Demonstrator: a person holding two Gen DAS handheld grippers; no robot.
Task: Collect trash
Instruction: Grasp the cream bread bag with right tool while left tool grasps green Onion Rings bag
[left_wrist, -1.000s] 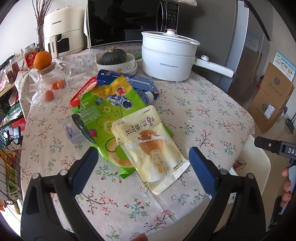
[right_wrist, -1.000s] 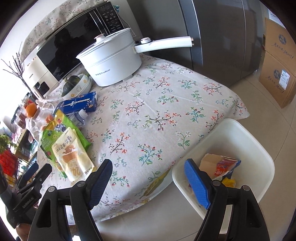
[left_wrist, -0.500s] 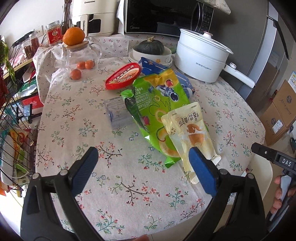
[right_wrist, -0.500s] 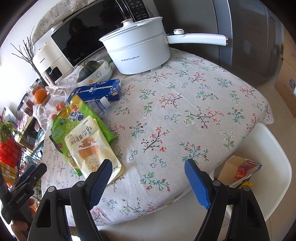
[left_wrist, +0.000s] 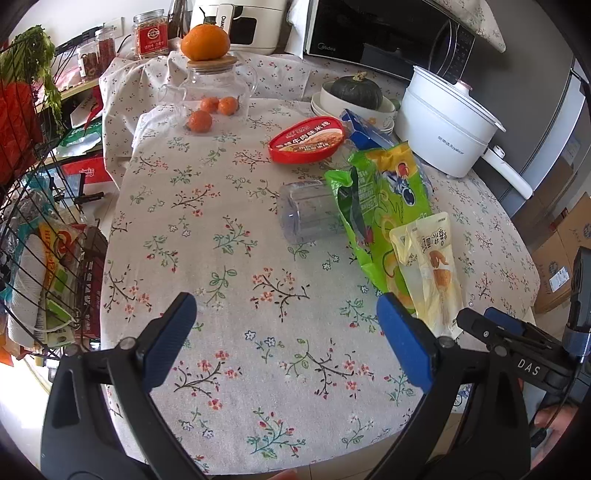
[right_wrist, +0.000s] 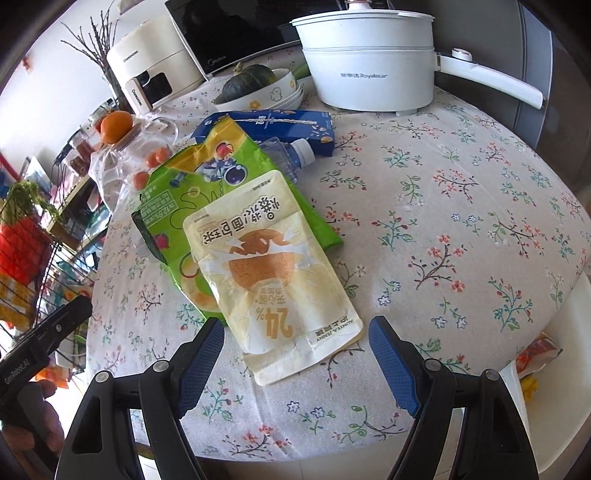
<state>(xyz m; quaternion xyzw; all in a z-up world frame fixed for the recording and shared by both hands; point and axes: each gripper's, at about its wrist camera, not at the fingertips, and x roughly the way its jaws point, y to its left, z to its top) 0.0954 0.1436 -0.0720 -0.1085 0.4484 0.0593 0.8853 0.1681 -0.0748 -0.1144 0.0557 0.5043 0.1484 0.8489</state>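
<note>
A cream snack pouch (right_wrist: 273, 273) lies on a green snack bag (right_wrist: 207, 184) on the floral tablecloth; both also show in the left wrist view, pouch (left_wrist: 432, 266) and bag (left_wrist: 384, 206). My right gripper (right_wrist: 295, 343) is open and empty, its jaws just short of the pouch's near end. My left gripper (left_wrist: 288, 332) is open and empty over bare cloth, left of the pouch. A clear plastic cup (left_wrist: 306, 214), a red oval lid (left_wrist: 306, 140), a blue carton (right_wrist: 269, 125) and a plastic bottle (right_wrist: 291, 155) lie nearby.
A white bin (right_wrist: 546, 387) with wrappers stands beside the table at the right. At the back are a white pot (right_wrist: 369, 62), a squash in a bowl (right_wrist: 258, 85), a glass jar with an orange (left_wrist: 210, 74), and a microwave (left_wrist: 388, 40). A wire rack (left_wrist: 33, 221) stands left.
My right gripper has moved from over the bin to the cream pouch's near end. My left gripper has swung left, away from the pouch, over bare cloth.
</note>
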